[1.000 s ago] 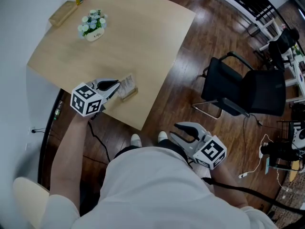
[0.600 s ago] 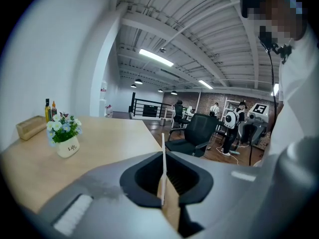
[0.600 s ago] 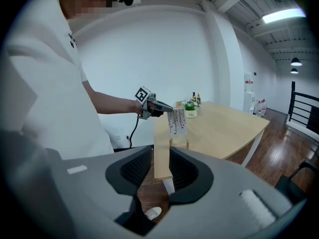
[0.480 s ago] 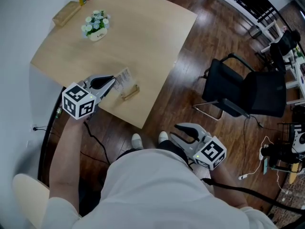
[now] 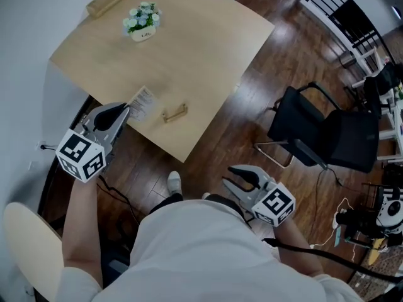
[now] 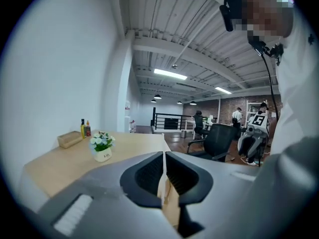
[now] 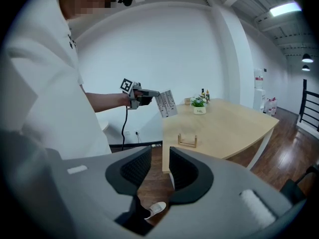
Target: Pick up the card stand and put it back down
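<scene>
Head view: left gripper (image 5: pixel 123 111) holds a printed card (image 5: pixel 142 101) up off the surface (image 5: pixel 201 36).
Its fingers are pinched tight on the card's edge, a thin sheet between them. The wooden stand (image 5: pixel 174 112) sits on the surface near the front edge, close to the card but apart from it. The right gripper (image 5: pixel 240 180) hangs over the floor (image 5: pixel 252 106), fingers narrowly parted around nothing.

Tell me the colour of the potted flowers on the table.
White flowers with green leaves, in a white pot; clearest in the left gripper view.
</scene>
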`<act>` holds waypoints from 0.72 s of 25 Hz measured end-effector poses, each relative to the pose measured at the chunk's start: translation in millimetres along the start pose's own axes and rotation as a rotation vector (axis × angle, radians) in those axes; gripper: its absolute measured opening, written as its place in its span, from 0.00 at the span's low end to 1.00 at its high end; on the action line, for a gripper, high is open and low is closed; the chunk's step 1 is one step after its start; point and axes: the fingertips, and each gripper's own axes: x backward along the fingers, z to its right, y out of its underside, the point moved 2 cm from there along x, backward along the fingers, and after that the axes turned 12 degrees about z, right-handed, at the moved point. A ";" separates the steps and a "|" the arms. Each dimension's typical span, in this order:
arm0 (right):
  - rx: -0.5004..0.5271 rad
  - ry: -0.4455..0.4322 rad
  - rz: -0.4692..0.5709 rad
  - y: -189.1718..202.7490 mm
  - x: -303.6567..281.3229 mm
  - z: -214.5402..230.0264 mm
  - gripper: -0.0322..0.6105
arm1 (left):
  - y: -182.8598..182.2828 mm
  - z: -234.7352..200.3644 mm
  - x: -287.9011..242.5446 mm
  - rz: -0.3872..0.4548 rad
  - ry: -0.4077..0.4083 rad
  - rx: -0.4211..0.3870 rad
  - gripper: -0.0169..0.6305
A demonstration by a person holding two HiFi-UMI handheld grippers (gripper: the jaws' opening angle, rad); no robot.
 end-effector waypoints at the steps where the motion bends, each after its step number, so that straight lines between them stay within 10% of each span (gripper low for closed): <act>1: 0.008 -0.016 0.000 0.0 3.4 -0.1 0.23 | -1.3 6.5 10.8 0.009 -0.031 0.000 0.05; 18: 0.077 -0.232 -0.006 60.0 107.1 -14.7 0.23 | 33.5 199.3 157.3 0.064 -0.480 0.069 0.05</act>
